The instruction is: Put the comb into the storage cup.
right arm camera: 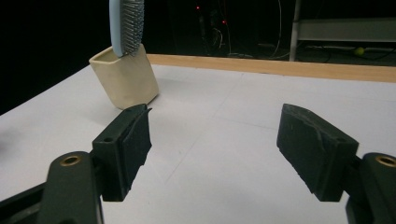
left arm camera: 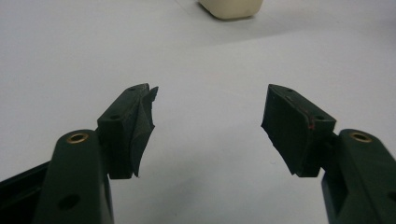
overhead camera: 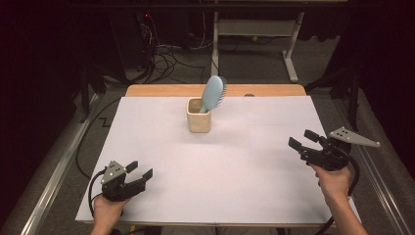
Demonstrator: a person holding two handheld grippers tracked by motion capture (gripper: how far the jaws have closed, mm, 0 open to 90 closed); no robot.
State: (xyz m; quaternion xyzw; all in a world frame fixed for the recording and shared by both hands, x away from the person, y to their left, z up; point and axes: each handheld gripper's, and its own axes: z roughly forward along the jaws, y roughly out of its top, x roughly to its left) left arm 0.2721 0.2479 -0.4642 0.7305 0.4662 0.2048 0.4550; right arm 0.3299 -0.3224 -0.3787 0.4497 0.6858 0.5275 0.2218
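Left gripper [overhead camera: 139,170] low over the white bench [overhead camera: 161,147], fingers [left arm camera: 133,126] spread wide, holding nothing. Further in the middle, pale blue plastic hairbrush [overhead camera: 213,93] leaning in the cream square ceramic cup [overhead camera: 198,121], well apart from both grippers. Right gripper [overhead camera: 303,139] also gaping, empty. Risk: pulling the tilted brush sideways, likely tipping the light cup over.

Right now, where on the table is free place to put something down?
The white sheet is bare between the left tool and right tool, in front of the cup. The cup, holding the hairbrush, crowds the far middle.
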